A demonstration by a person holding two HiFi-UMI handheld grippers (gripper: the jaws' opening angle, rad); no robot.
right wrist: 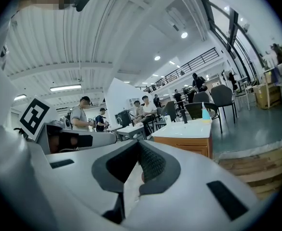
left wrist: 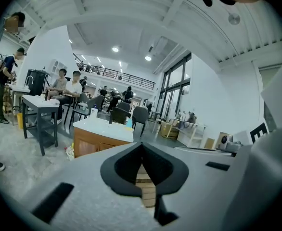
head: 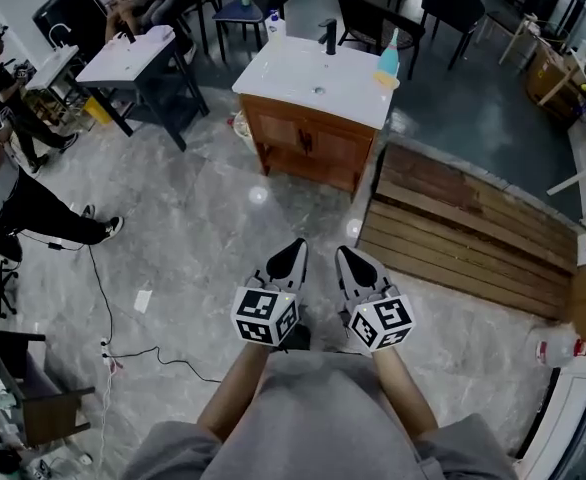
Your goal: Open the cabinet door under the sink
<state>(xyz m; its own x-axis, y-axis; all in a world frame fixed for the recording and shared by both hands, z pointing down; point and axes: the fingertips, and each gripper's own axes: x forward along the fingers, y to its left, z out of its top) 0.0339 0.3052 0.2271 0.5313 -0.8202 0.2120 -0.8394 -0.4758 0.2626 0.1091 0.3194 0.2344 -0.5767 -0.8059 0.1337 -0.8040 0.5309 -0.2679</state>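
Over grey marble floor [head: 193, 238], listed left to right: left gripper [head: 293, 250], jaws clenched tip to tip, nothing between them. Right gripper [head: 347, 256], just beside it, jaws likewise together and empty. Ahead, well apart from both: wooden sink cabinet [head: 273, 126] under white basin top [head: 303, 73], cabinet door [head: 341, 153] closed. Far right: slatted wooden platform [head: 463, 233].

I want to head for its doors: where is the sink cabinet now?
Head view, top centre: the sink cabinet stands on the grey floor, wooden platform to the right, white table to the left.
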